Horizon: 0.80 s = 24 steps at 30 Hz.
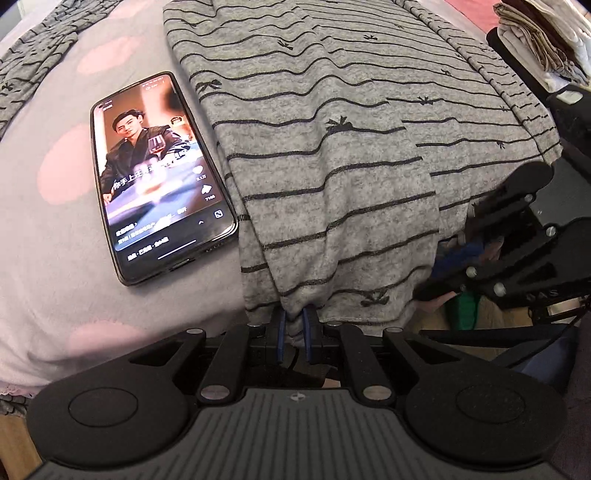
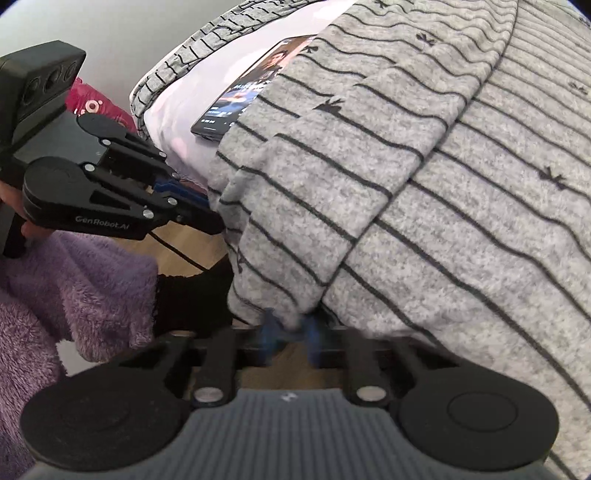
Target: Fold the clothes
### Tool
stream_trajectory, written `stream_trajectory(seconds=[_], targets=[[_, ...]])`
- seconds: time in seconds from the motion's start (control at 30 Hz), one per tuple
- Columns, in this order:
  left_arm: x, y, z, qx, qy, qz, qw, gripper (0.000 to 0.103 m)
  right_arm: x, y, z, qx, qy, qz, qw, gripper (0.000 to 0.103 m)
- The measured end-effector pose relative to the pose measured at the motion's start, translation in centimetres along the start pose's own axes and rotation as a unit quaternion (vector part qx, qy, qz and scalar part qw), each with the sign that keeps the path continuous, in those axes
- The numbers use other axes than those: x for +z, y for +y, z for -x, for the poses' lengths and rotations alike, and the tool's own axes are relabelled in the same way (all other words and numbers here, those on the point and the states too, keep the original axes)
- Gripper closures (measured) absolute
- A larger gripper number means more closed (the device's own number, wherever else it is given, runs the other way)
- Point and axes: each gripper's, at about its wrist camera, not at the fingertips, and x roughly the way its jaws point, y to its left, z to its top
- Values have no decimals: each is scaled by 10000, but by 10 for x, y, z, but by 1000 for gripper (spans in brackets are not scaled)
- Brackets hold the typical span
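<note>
A grey garment with thin dark stripes (image 1: 332, 155) lies partly folded on a bed with a pale pink-dotted sheet (image 1: 55, 229). Its near hem hangs at the bed's front edge. My left gripper (image 1: 294, 334) is shut on a pinch of that hem, blue pads on either side of the cloth. My right gripper (image 2: 291, 332) is shut on the hem too, a little further right; it looks blurred. The garment fills the right wrist view (image 2: 424, 184). Each gripper shows in the other's view: the right one (image 1: 443, 288), the left one (image 2: 199, 218).
A phone (image 1: 159, 177) with a lit screen lies on the sheet just left of the garment, also in the right wrist view (image 2: 251, 88). A stack of folded clothes (image 1: 543, 33) sits far right. A purple fleece sleeve (image 2: 55, 295) is at left. Wooden floor lies below the bed edge.
</note>
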Motion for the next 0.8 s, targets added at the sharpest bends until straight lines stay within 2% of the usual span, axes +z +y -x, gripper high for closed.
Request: stream_trajectory(seconds=[0.1, 0.17, 0.23, 0.3, 0.43, 0.5, 0.57, 0.7, 0.8], targets=[[-2, 4, 8, -9, 50, 103, 9999, 102, 1, -3, 3, 318, 145, -323, 9989, 100], [-3, 7, 15, 96, 96, 163, 9998, 103, 2, -4, 10, 756, 153, -562, 9954, 100], [-4, 10, 20, 220, 94, 245, 9994, 103, 3, 2, 13, 875, 241, -515, 9945, 100], [-2, 10, 19, 292, 178, 233, 9991, 103, 2, 6, 7, 603, 397, -366, 9967, 100], [3, 1, 11, 721, 585, 13, 9957, 103, -4, 4, -10, 236, 715, -389, 9964, 102], [5, 4, 18, 836, 678, 13, 9942, 103, -6, 6, -13, -38, 940, -257, 9952, 97], [10, 6, 33, 770, 527, 84, 9956, 103, -6, 8, -9, -152, 1007, -169, 9947, 95], [36, 12, 72, 570, -55, 215, 9981, 102, 4, 8, 14, -283, 925, -55, 9953, 88], [69, 16, 89, 619, -390, 248, 9970, 93, 16, 1, 37, -230, 719, -143, 9970, 89]])
